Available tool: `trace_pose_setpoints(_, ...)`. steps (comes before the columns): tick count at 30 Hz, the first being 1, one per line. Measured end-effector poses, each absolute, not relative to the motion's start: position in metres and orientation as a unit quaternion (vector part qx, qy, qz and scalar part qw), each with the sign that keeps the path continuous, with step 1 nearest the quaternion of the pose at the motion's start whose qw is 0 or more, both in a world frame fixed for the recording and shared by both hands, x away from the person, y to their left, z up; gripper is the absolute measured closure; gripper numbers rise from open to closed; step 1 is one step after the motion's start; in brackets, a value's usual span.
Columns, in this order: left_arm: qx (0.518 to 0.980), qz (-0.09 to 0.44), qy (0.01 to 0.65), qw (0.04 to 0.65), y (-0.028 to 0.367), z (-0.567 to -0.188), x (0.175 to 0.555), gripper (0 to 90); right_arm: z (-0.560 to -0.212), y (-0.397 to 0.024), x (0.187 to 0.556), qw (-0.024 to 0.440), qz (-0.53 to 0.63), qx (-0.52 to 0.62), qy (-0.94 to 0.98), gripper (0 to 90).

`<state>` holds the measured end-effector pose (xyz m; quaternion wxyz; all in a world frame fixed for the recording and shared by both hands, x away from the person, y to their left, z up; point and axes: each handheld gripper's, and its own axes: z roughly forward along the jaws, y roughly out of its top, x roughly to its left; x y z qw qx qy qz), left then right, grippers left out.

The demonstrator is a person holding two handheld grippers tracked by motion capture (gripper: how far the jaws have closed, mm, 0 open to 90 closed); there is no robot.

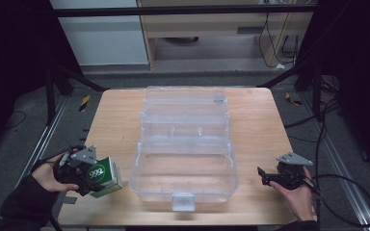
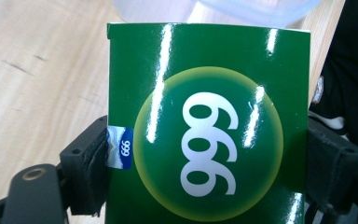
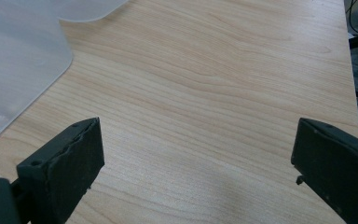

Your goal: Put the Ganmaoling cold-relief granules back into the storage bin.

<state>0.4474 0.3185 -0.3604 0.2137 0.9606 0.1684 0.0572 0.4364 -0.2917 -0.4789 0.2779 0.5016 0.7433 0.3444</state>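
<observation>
A green box (image 1: 104, 176) with a white "999" in a yellow-rimmed circle is held at the table's front left corner. My left gripper (image 1: 79, 169) is shut on it, and in the left gripper view the green box (image 2: 207, 126) sits squeezed between both black jaws. A clear plastic storage case (image 1: 184, 144) lies open in the middle of the table, its tiers stepped back and its base tub nearest me. My right gripper (image 1: 270, 175) hovers at the front right, open with nothing between its fingers; the right gripper (image 3: 196, 172) looks over bare wood.
The wooden table (image 1: 260, 125) has bare room on both sides of the case. A corner of the clear case (image 3: 18, 60) lies left of the right gripper's jaws. Black frame legs and cables stand on the floor around the table.
</observation>
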Motion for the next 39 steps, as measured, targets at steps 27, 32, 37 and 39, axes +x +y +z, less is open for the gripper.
trace_pose_setpoints(27,0.959,0.078,0.143,0.233,0.287,-0.297,0.458,15.6,-0.479,-0.291,0.436,0.28,0.346,0.5,0.743,3.1)
trace_pose_setpoints(32,0.959,0.082,0.134,0.237,0.279,-0.291,0.459,15.6,-0.478,-0.291,0.435,0.279,0.349,0.503,0.74,3.2)
trace_pose_setpoints(37,0.959,0.084,0.126,0.238,0.269,-0.289,0.46,15.6,-0.478,-0.292,0.435,0.282,0.348,0.5,0.741,3.2)
trace_pose_setpoints(39,0.959,0.087,0.123,0.238,0.264,-0.288,0.461,15.6,-0.478,-0.292,0.435,0.281,0.349,0.5,0.741,3.2)
